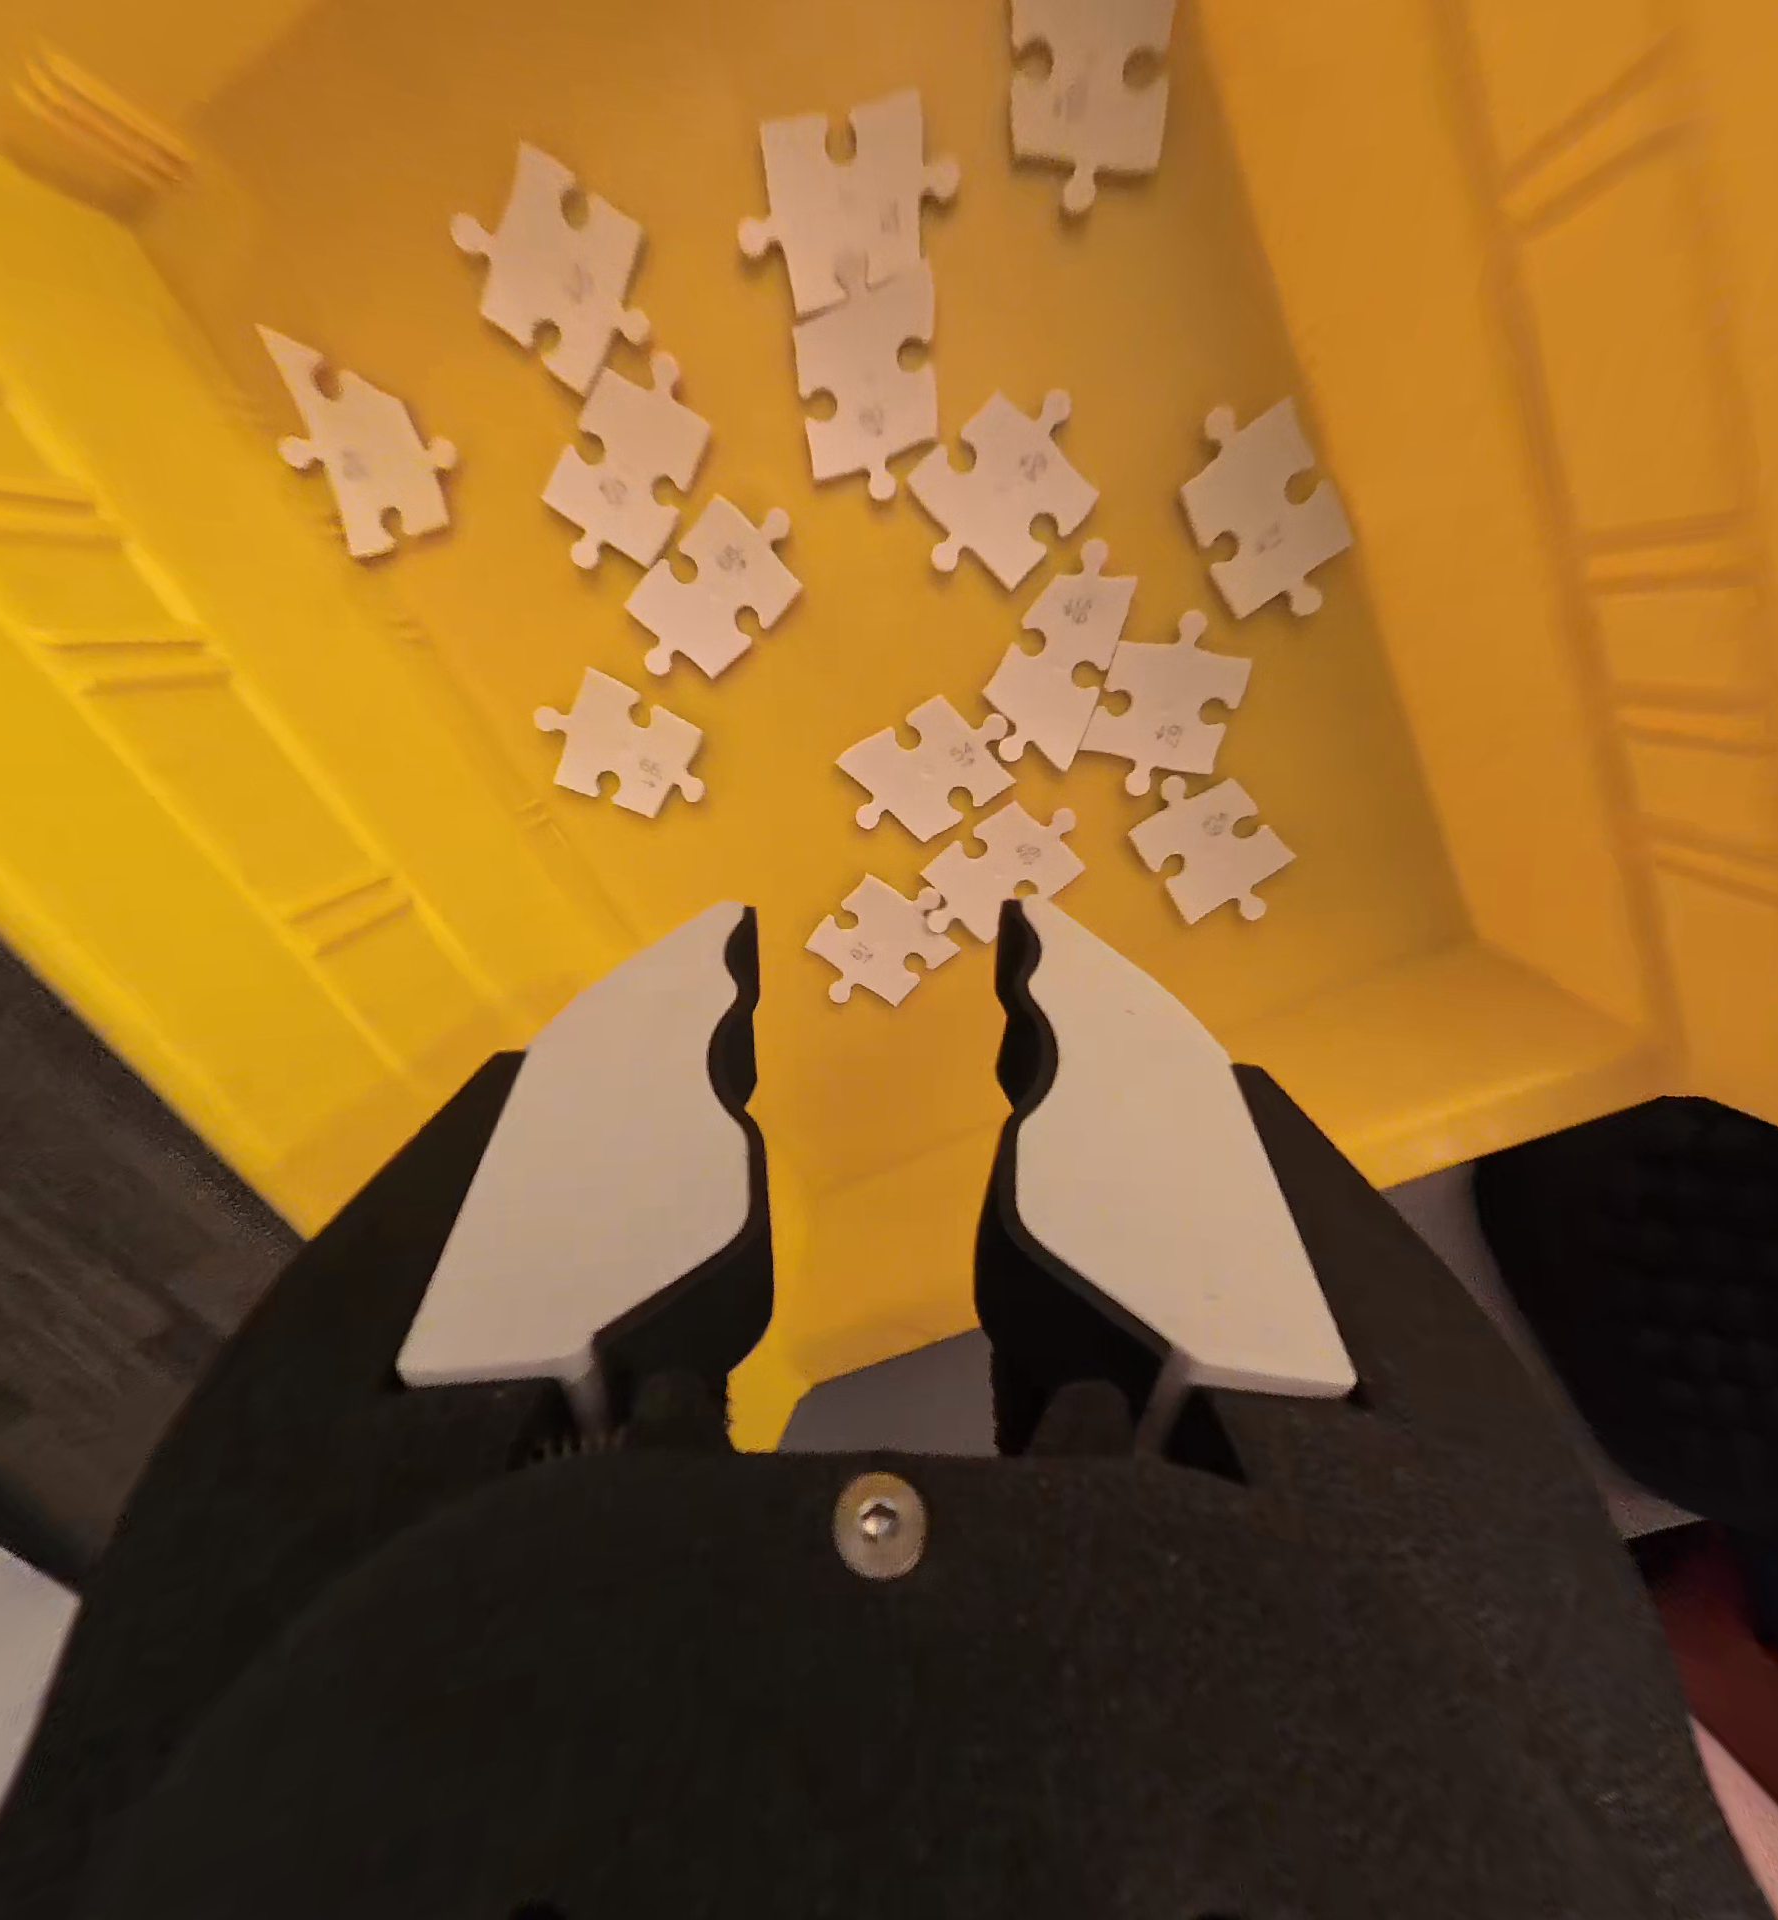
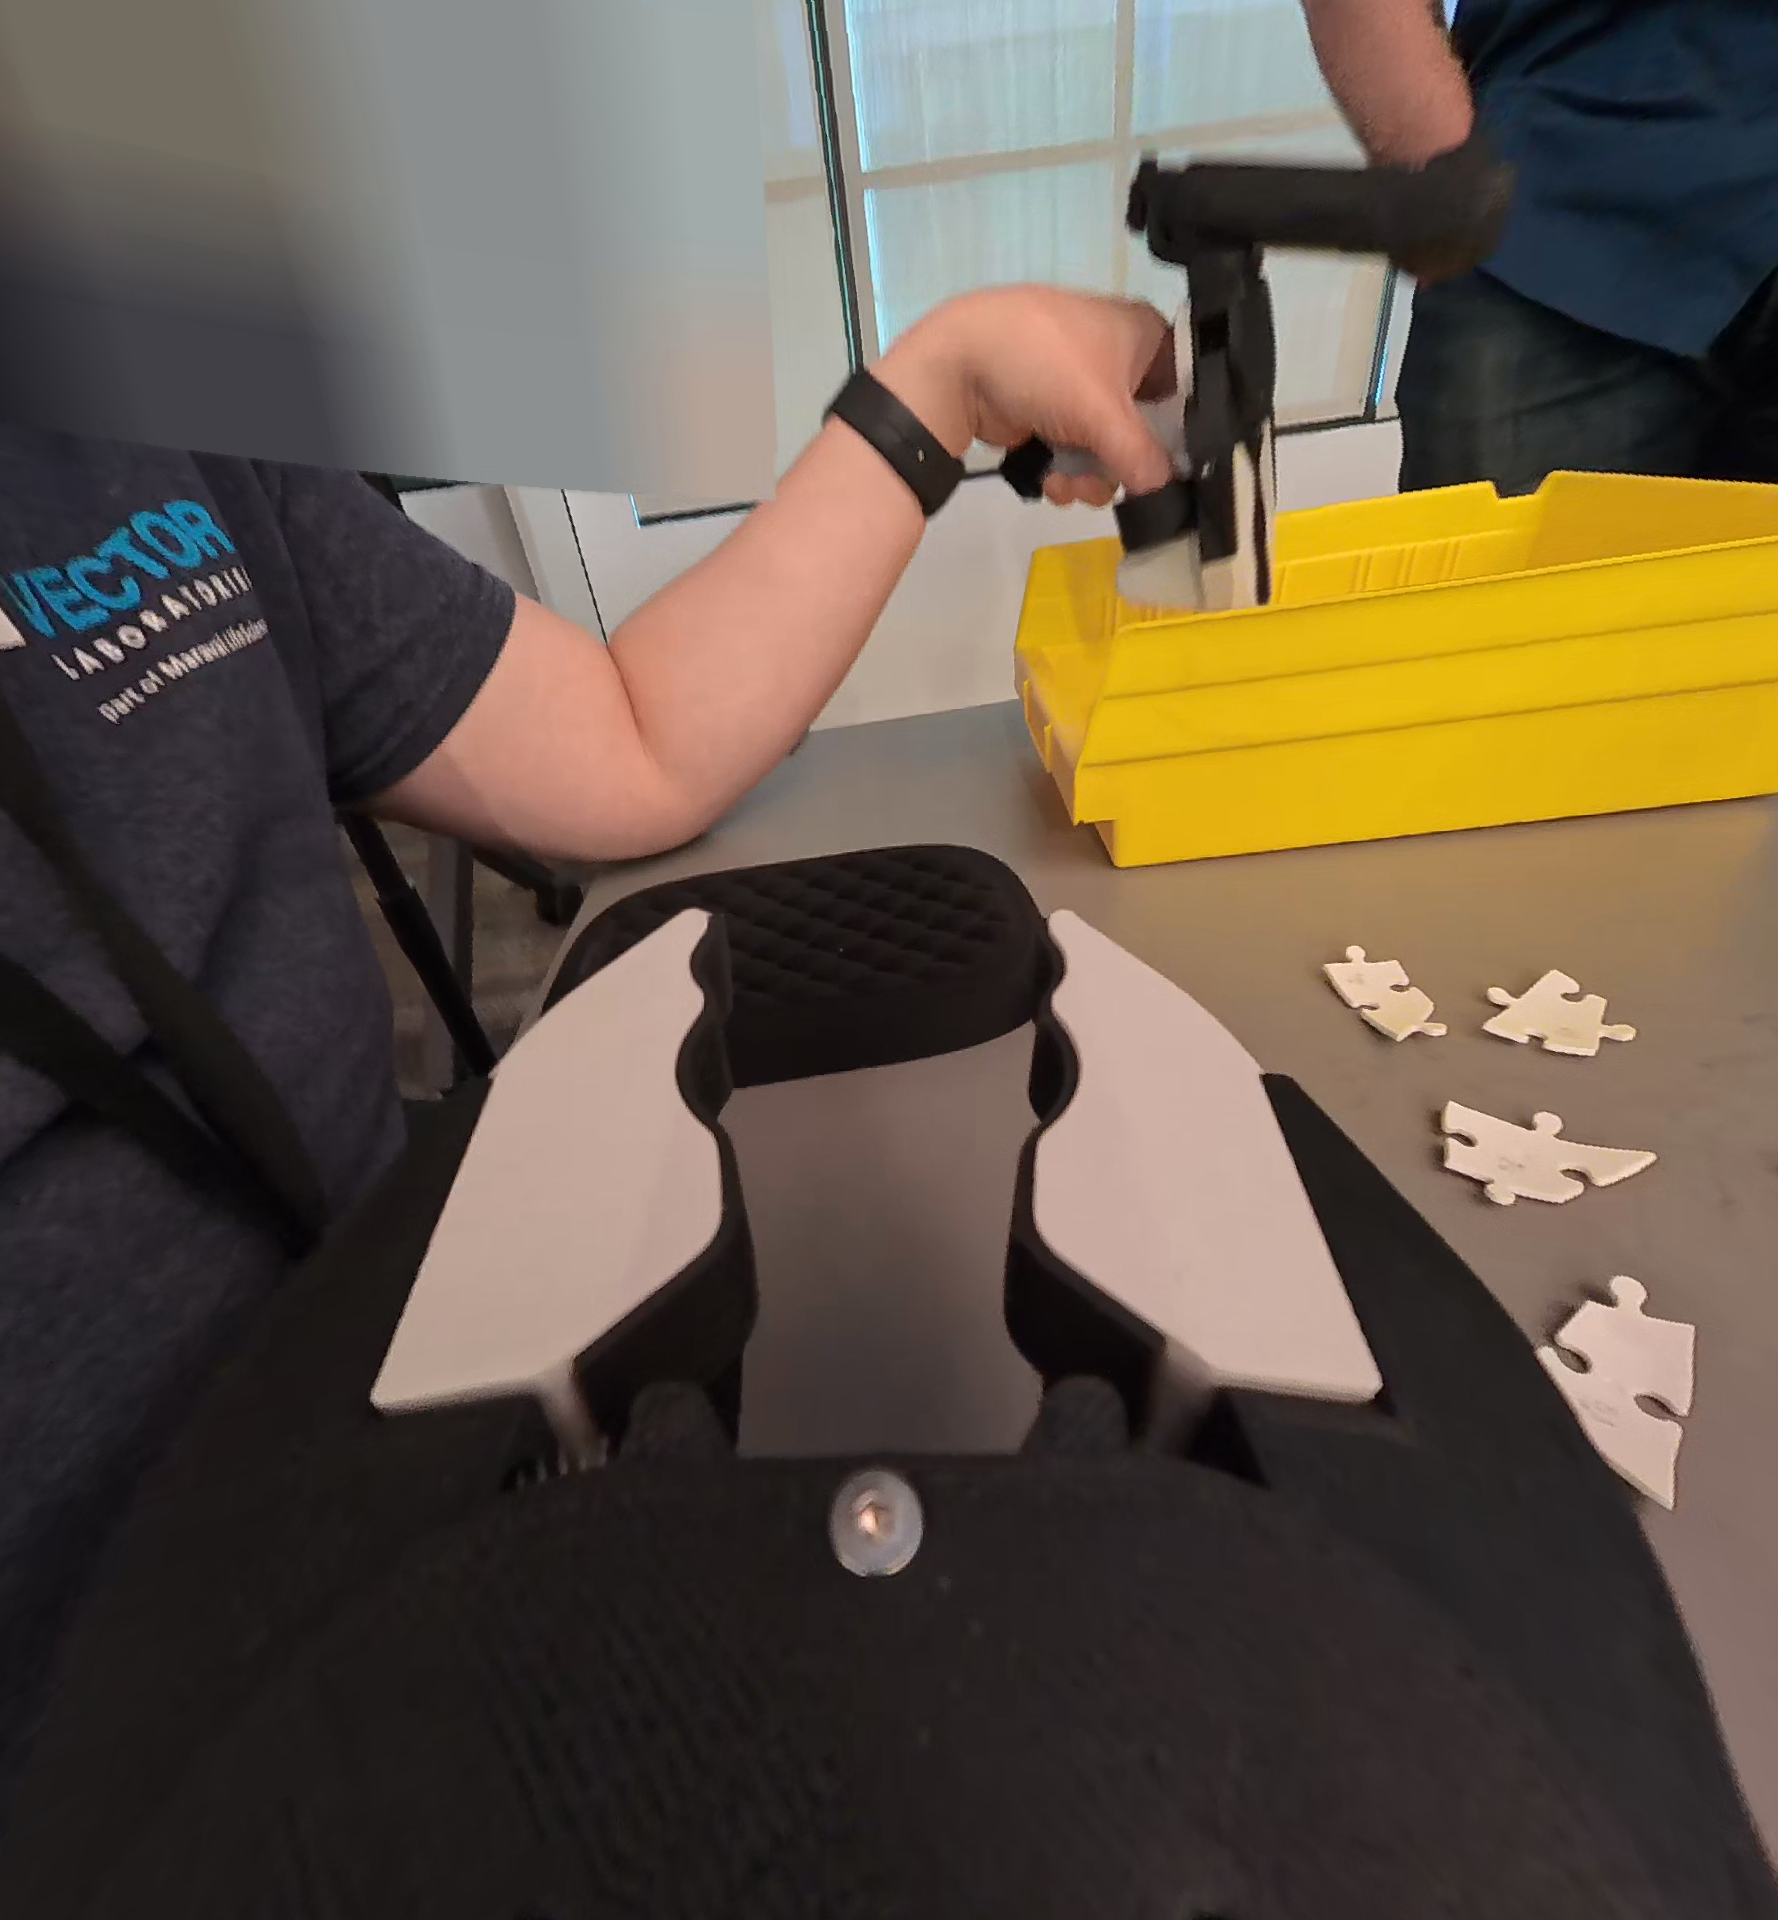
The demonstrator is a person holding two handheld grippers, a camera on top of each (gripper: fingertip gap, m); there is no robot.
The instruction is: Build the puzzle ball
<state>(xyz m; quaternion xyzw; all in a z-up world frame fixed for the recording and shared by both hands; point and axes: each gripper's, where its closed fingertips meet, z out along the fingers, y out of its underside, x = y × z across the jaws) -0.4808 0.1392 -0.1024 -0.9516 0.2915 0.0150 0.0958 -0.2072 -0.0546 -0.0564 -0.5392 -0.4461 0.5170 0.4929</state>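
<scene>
Puzzle pieces (image 1: 1004, 488), white and face-down, lie scattered over the floor of a yellow bin (image 1: 1487, 727) and fill the upper half of the left wrist view; several overlap, and a small cluster sits just above the fingertips at centre frame. Each piece bears small printed marks. The left gripper (image 1: 877, 920) points down into the bin with its fingers moderately apart and nothing between them; the nearest piece (image 1: 880, 951) lies in the gap just beyond the tips, not touched as far as can be told. At lower left of that view a dark surface shows outside the bin's wall. In the right wrist view the right gripper (image 2: 880, 930) hovers low over a grey table (image 2: 1280, 883), fingers spread wide and empty, with a black ribbed pad (image 2: 843, 935) just beyond its tips at centre frame. More pieces (image 2: 1534, 1153) lie loose on the table at right of the frame, well apart from those fingers. The bin (image 2: 1436, 717) stands on the table at upper right, and the left gripper (image 2: 1207, 561), held by a hand (image 2: 1051, 384) with a black wristband (image 2: 895, 442), dips into its near end. A second person in a dark blue shirt (image 2: 1643, 135) stands behind the bin, holding another black tool (image 2: 1311, 213) above it.
</scene>
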